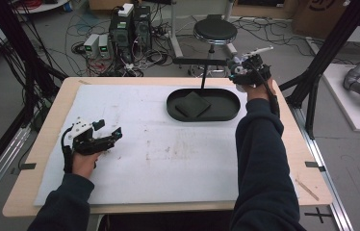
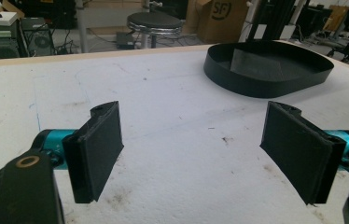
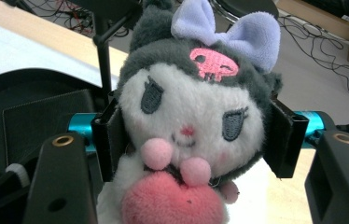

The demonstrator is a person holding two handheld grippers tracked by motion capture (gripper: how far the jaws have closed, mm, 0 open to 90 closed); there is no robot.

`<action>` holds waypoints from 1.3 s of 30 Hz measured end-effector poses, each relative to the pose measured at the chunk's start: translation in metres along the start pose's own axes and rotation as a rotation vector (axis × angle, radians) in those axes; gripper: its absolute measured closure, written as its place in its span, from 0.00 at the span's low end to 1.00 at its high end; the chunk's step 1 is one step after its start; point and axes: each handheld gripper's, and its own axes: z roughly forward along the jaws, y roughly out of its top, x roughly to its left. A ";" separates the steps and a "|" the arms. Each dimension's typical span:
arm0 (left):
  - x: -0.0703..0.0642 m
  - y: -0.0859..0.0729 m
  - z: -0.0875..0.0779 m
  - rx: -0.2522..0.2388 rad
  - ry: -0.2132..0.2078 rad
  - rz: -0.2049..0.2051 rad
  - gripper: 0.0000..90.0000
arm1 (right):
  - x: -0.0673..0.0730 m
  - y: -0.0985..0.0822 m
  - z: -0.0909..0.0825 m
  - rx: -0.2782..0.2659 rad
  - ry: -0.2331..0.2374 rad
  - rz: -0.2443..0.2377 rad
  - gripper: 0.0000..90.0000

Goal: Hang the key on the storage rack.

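A plush toy (image 3: pixel 189 116) with a grey hood, a lilac bow, a pink skull mark and a pink heart in its paws sits between the jaws of my right gripper (image 3: pixel 196 135), which is shut on its head. In the high view that right gripper (image 1: pixel 245 68) is held up beyond the far right end of a black oval tray (image 1: pixel 169 103). A dark square pad (image 1: pixel 193 105) lies in the tray. My left gripper (image 1: pixel 107 128) rests low over the white mat at the near left, open and holding nothing (image 2: pixel 192 112).
A thin black post with a crossbar (image 1: pixel 202 77) stands behind the tray (image 2: pixel 256 86), close to the right gripper. The white mat (image 1: pixel 159 159) covers most of the wooden table. A stool (image 1: pixel 215 31), computers and cables stand beyond the far edge.
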 end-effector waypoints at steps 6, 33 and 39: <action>0.000 0.000 0.000 0.001 0.000 0.004 0.23 | -0.004 0.008 0.000 -0.023 -0.046 0.021 0.39; 0.000 0.000 0.000 0.002 0.003 0.001 0.23 | 0.010 -0.032 0.049 0.169 -0.055 0.087 0.38; 0.001 0.000 -0.001 -0.001 0.003 -0.003 0.23 | 0.021 -0.031 0.060 0.136 -0.030 0.145 0.36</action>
